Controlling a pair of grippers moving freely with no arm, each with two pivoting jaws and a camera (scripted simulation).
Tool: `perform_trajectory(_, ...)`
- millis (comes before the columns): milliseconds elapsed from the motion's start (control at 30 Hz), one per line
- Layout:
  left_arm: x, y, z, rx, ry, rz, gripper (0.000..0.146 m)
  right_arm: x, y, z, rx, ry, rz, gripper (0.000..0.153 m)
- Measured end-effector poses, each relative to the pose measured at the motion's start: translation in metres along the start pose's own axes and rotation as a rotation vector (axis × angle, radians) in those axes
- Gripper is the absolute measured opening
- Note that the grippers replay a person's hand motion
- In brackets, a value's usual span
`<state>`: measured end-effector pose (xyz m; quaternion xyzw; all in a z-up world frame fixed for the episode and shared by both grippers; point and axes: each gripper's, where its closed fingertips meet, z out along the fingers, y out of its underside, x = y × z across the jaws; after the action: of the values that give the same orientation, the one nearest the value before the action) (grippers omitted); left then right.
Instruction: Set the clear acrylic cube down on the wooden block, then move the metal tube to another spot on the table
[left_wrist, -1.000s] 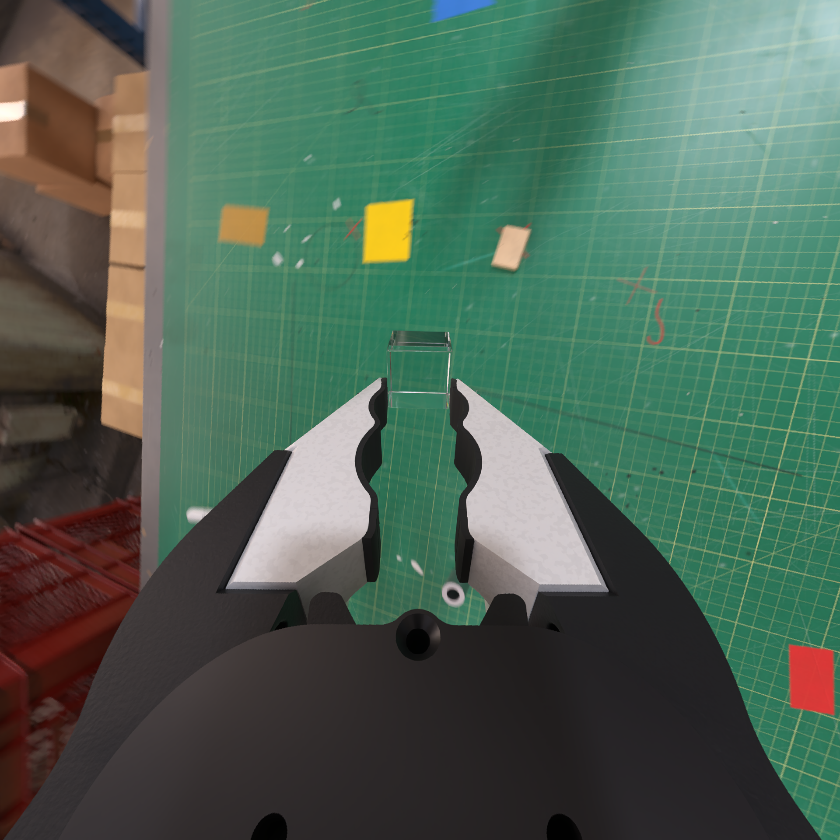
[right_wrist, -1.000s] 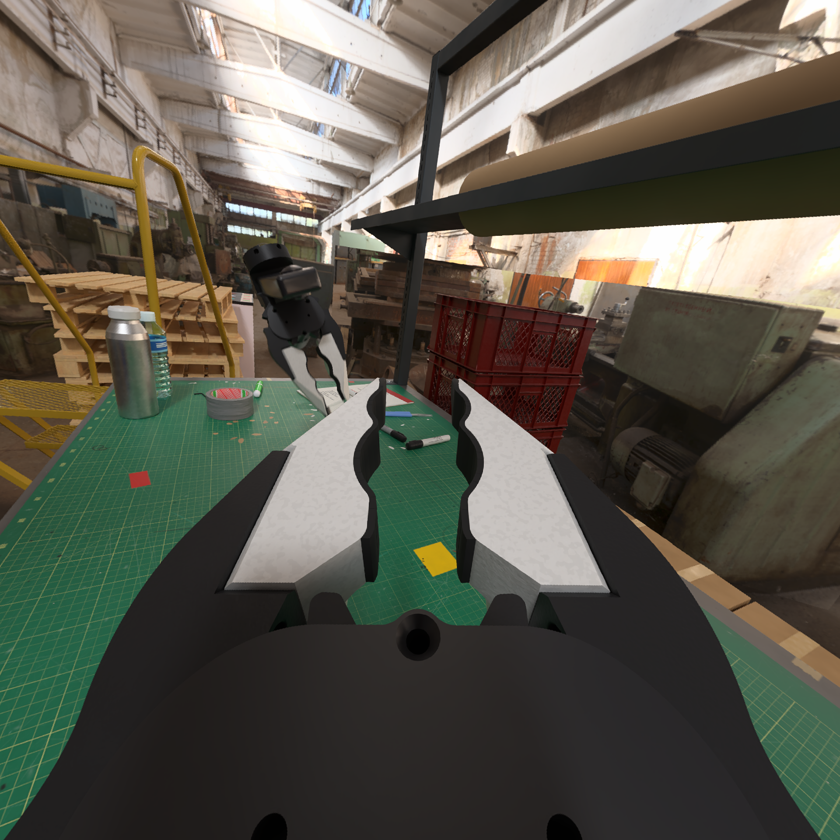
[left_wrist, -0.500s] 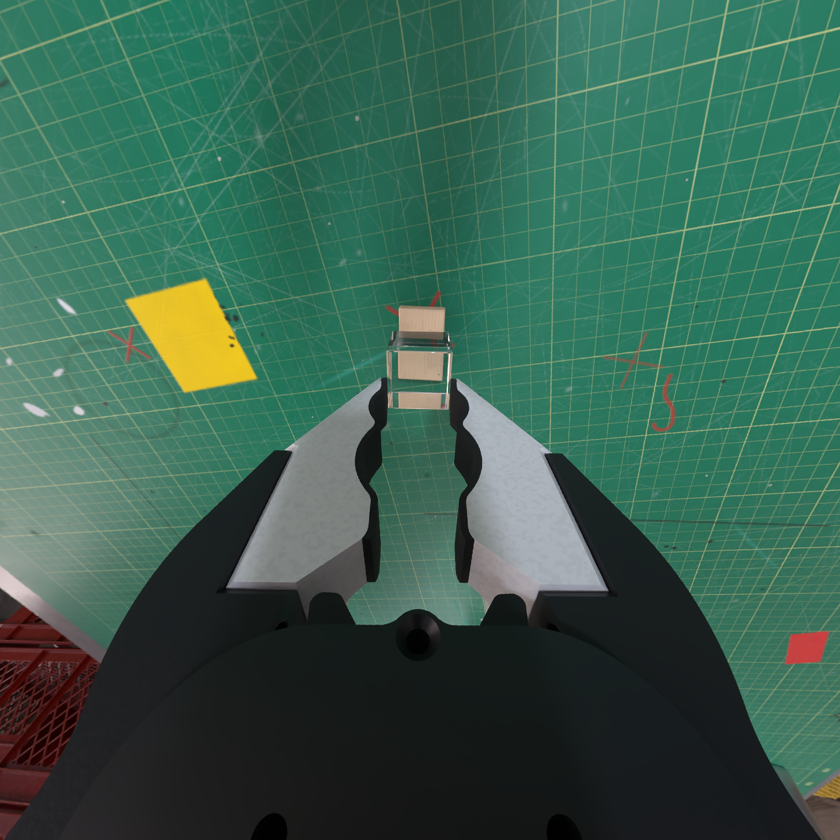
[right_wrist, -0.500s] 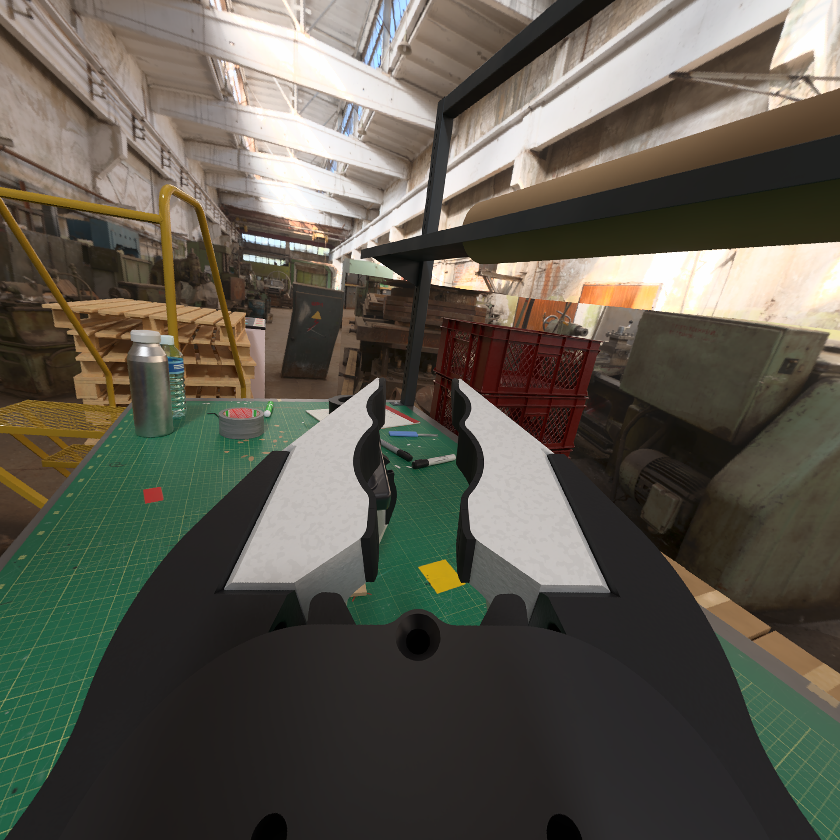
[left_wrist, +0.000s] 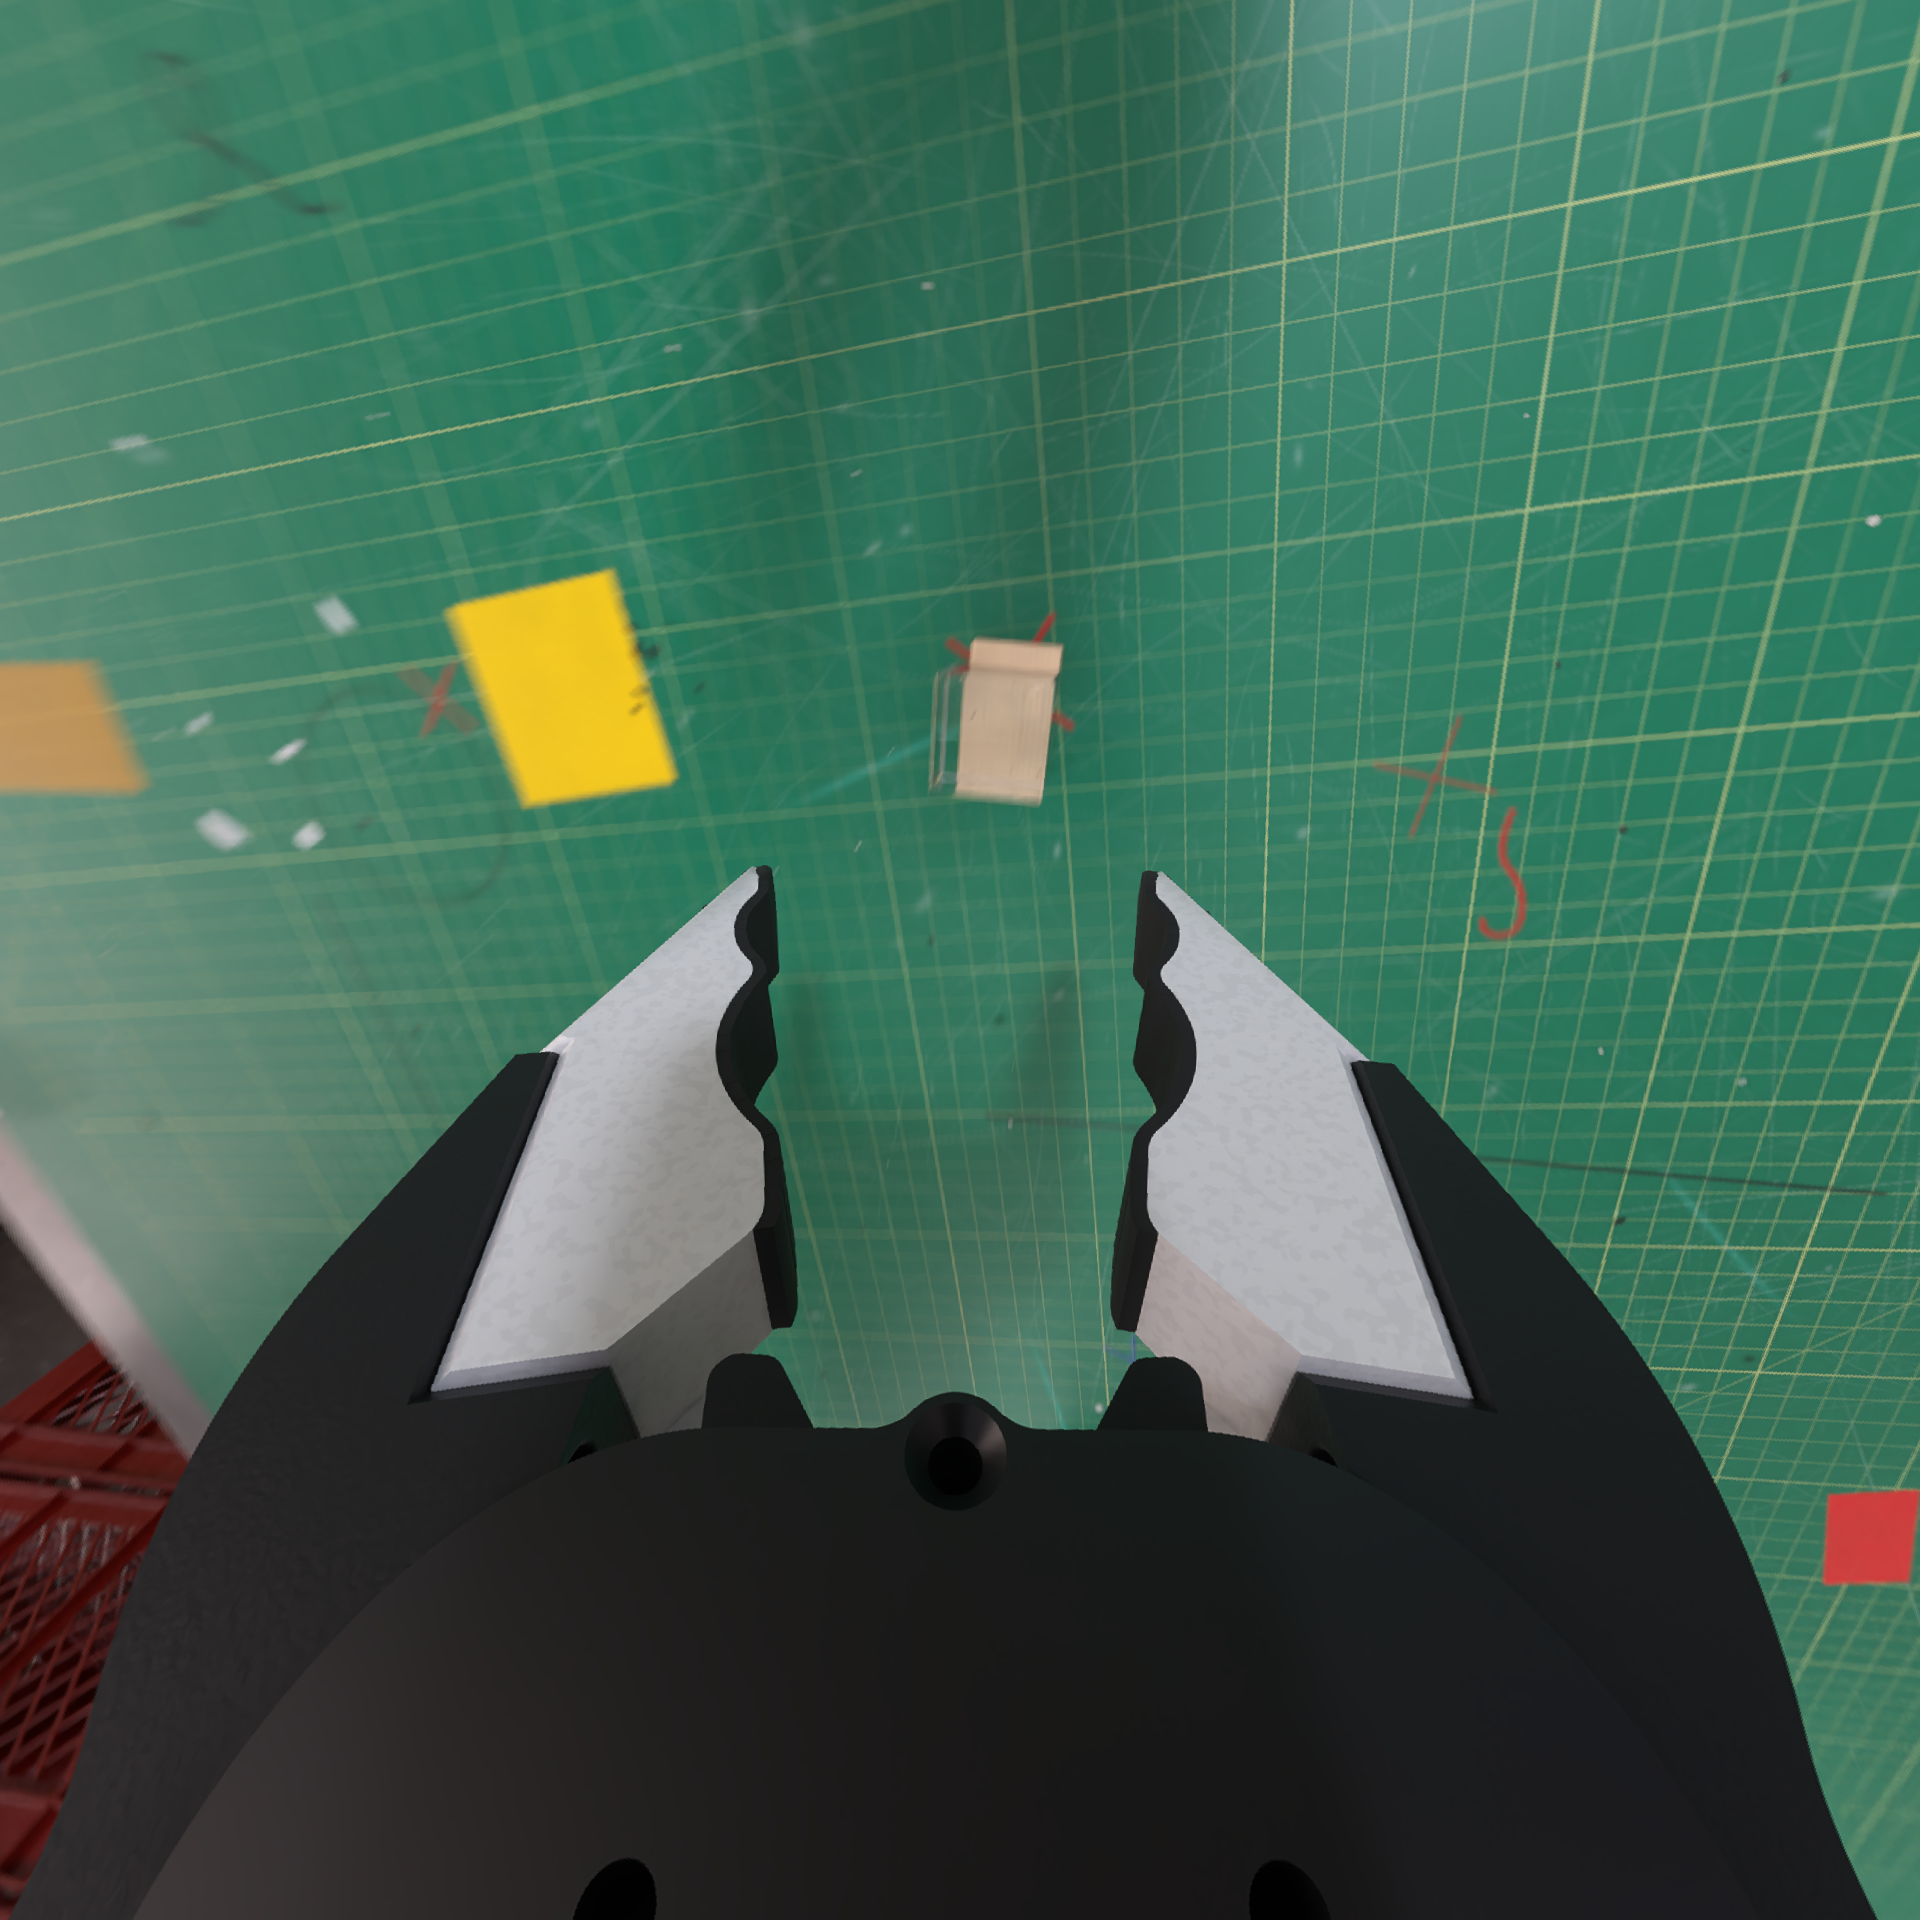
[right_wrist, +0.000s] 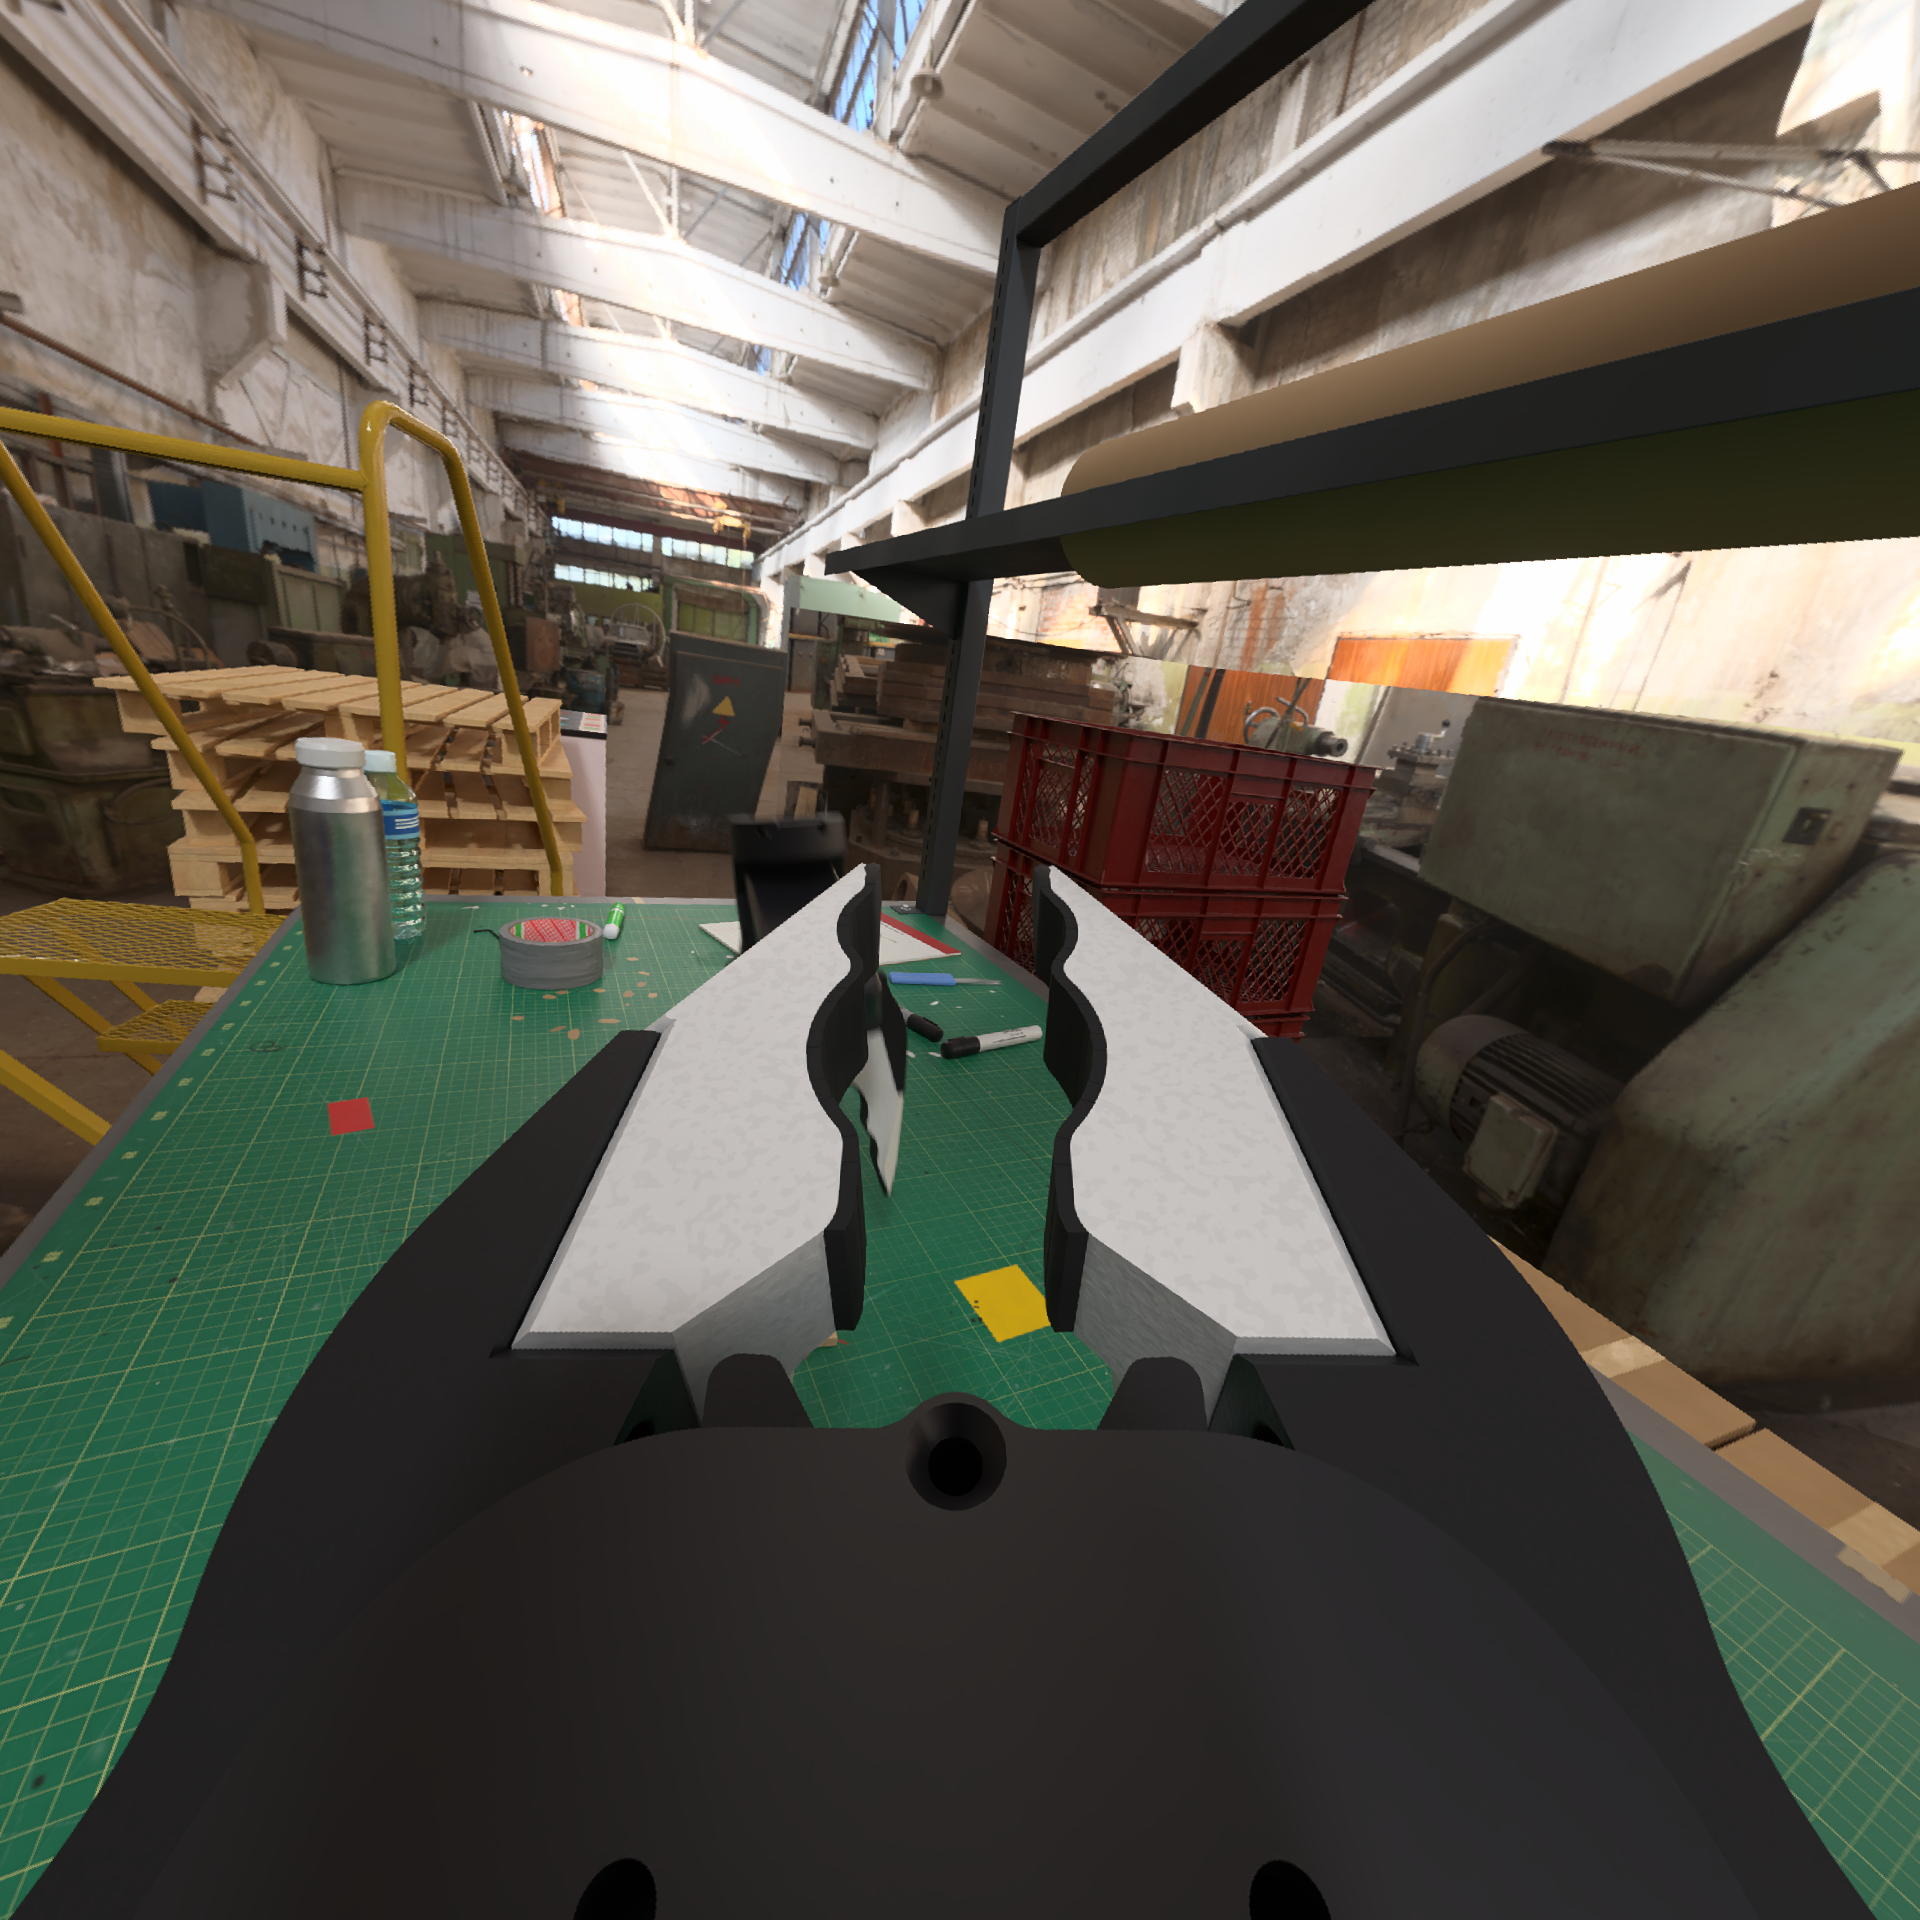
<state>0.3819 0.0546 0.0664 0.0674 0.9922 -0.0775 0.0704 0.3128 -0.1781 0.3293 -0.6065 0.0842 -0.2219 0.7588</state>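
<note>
Room: a tall industrial hall with white roof beams, a yellow stair rail (right_wrist: 395, 582), stacked wooden pallets (right_wrist: 343, 769), red mesh crates (right_wrist: 1174, 831) and a black shelf frame (right_wrist: 977, 540) at the far end of the counter.
Counter: covered by a green gridded cutting mat (left_wrist: 1351, 416), scratched and marked with red pen strokes, with a yellow patch (left_wrist: 561, 686), an orange patch (left_wrist: 57, 727) and a red patch (left_wrist: 1870, 1553) lying flat on it.
Far end of counter: a metal bottle (right_wrist: 338, 862) stands in front of a plastic bottle (right_wrist: 400, 842); a roll of grey tape (right_wrist: 551, 951) and black markers (right_wrist: 987, 1039) lie nearby.
Left gripper (left_wrist: 954, 873): looks down on the mat, fingers spread wide and released, nothing between them.
Right gripper (right_wrist: 956, 883): level above the counter, fingers parted and empty; part of the other gripper shows in the gap.
Wooden block (left_wrist: 1006, 722): lies on the mat beyond the left fingertips, apart from them, slightly right of their midline.
Clear acrylic cube (left_wrist: 945, 732): faint glassy edges show at the block's left side; it seems to sit on the block, overhanging left, clear of both fingers.
</note>
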Motion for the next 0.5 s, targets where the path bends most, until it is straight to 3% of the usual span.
perform_trajectory(133,-0.007,0.04,-0.07,0.143,-0.184,-0.088,0.073,0.004,-0.001,-0.005,0.002,0.023,-0.003,0.029)
perform_trajectory(267,-0.008,0.136,-0.113,0.16,-0.297,-0.303,0.076,0.008,-0.005,-0.008,0.028,0.043,0.003,0.029)
perform_trajectory(367,0.005,0.212,-0.1,0.053,-0.277,-0.437,0.076,0.01,-0.003,-0.005,0.03,0.047,0.019,0.029)
perform_trajectory(500,0.029,0.26,-0.056,-0.03,-0.146,-0.497,0.071,0.006,0.005,0.005,-0.01,0.029,0.013,0.029)
